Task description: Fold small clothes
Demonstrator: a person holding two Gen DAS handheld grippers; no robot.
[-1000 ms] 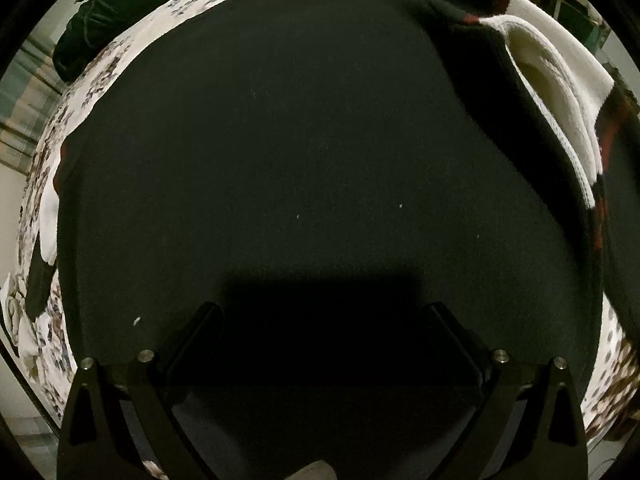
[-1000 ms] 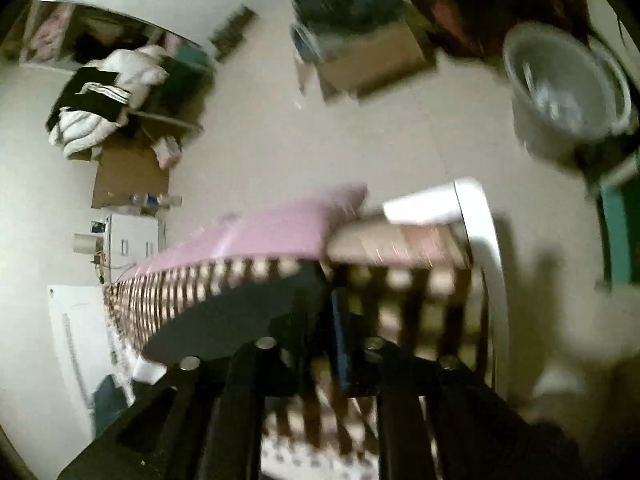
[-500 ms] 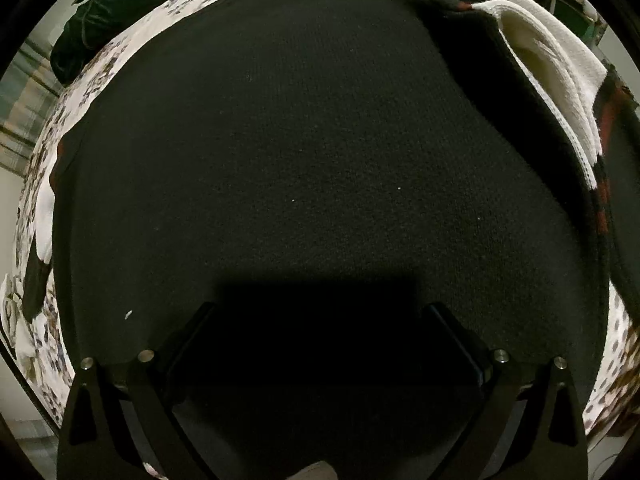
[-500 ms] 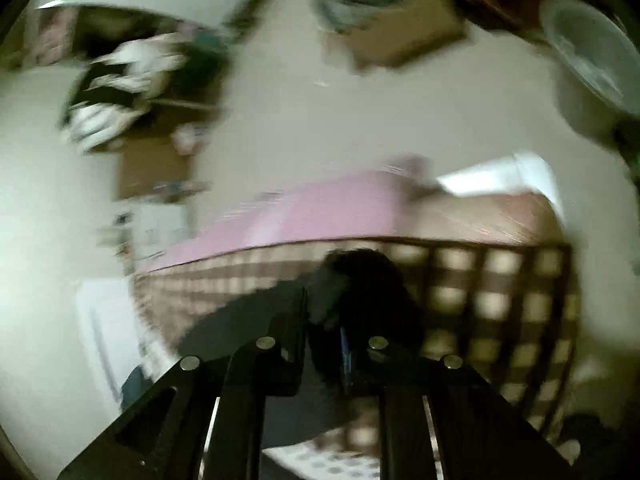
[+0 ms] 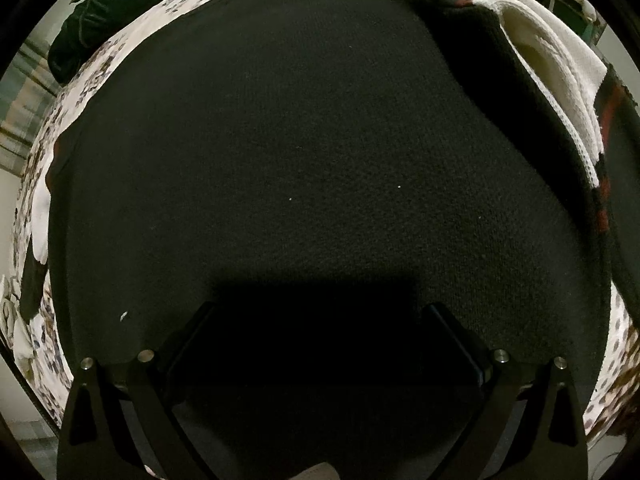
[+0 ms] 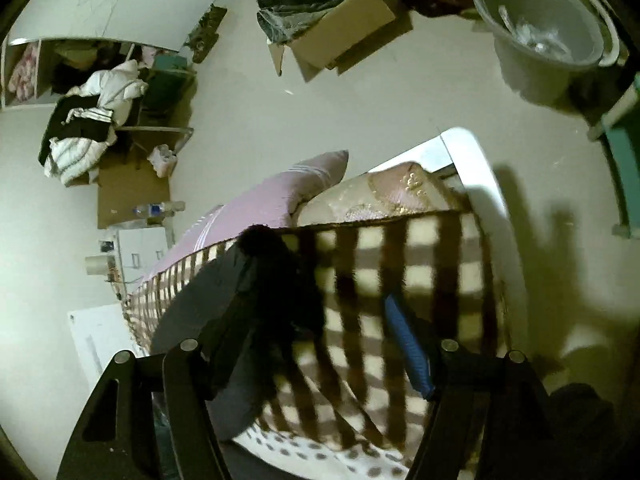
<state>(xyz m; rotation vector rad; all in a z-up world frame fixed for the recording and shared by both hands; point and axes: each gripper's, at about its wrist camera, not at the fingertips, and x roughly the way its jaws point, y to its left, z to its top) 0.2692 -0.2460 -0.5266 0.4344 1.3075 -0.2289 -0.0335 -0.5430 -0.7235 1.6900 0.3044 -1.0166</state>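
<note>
Change: the right gripper [image 6: 320,352] has just been opening; jaws spread, a fold of black cloth [image 6: 276,280] draped against its left finger, unpinched.
Meaning: likely the release after a fold.
Left gripper [image 5: 320,344]: jaws wide apart, poised close over the black knit garment [image 5: 300,140], gripping nothing.
Garment location: flat on the patterned bedspread [image 5: 132,36], white-and-red trim [image 5: 560,68] at upper right.
Long axis: cannot tell; the edges run out of view.
</note>
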